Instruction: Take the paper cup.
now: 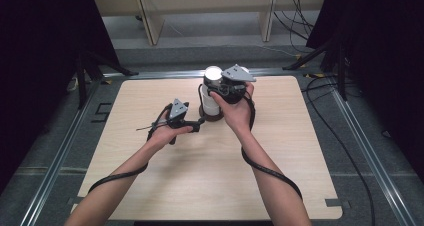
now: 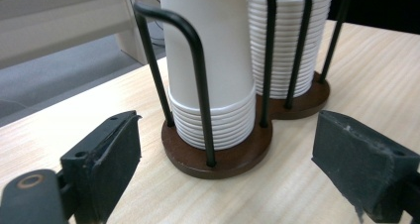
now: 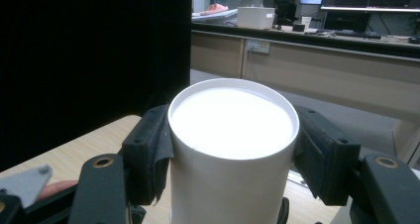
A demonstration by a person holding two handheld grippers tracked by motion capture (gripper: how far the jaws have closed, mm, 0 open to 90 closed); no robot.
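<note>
Left gripper (image 1: 196,124), held low over the pale wood-grain table (image 1: 150,186): jaws spread wide and released, gripping nothing. In the left gripper view its fingers (image 2: 106,159) sit one on either side of the round dark-brown wooden base (image 2: 218,157) of a black wire cup holder (image 2: 198,60). The base lies between them, near but apart from both pads.

Ahead of those fingers, inside the wire loops: a stack of white paper cups (image 2: 213,85), nested rims showing at the bottom. A second white cup stack (image 2: 287,45) stands just behind it on the adjoining brown disc.

Right gripper (image 1: 227,91): held high at the top of the nearer stack. In the right gripper view both fingers (image 3: 148,154) are clenched against the sides of the topmost white paper cup (image 3: 233,135), just under its rim, one pad on each side. The cup stands upright between them, closed bottom facing up. The person's right hand (image 1: 235,111) wraps the gripper body from below.
</note>
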